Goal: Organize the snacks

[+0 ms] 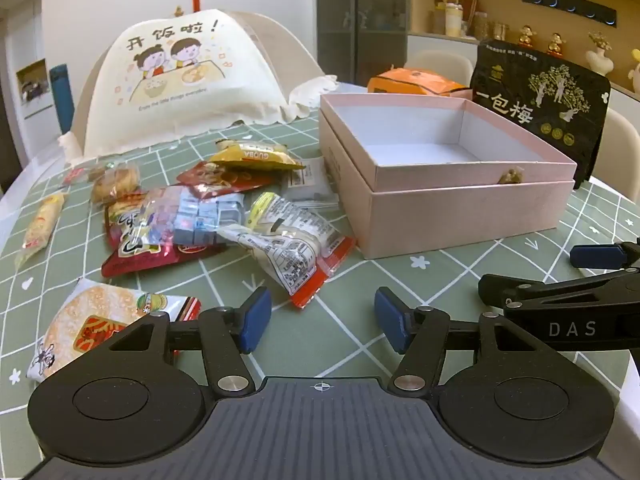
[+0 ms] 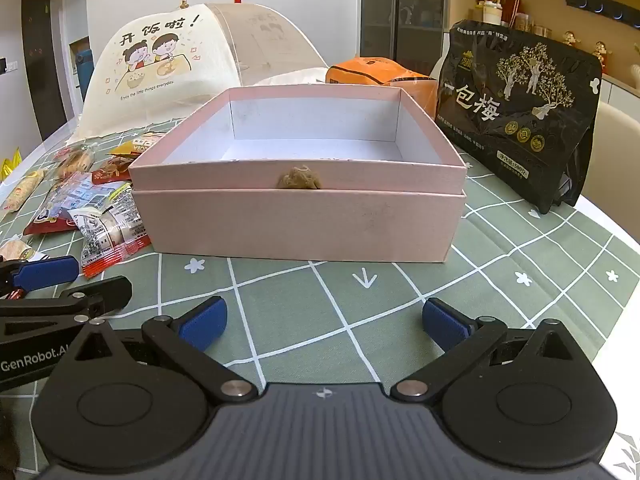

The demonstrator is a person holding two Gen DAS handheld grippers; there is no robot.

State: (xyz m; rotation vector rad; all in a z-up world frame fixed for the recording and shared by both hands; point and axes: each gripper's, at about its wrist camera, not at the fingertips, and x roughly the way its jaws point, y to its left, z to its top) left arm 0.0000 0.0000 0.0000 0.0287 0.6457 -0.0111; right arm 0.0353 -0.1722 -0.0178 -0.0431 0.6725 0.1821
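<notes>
Both jaws gape empty — snack pile (image 1: 208,216) ahead-left of left's, pink box (image 2: 298,216) facing right's.

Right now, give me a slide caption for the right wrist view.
Open right gripper faces an empty pink box on the checked tablecloth.

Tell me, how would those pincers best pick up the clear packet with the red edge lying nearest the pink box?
Probably by the flat red sealed end of the clear packet. That end points toward the open left gripper, lies thin on the tablecloth and is clear of the other snacks, so coming in low from the near side should pinch it without crushing the contents.
</notes>
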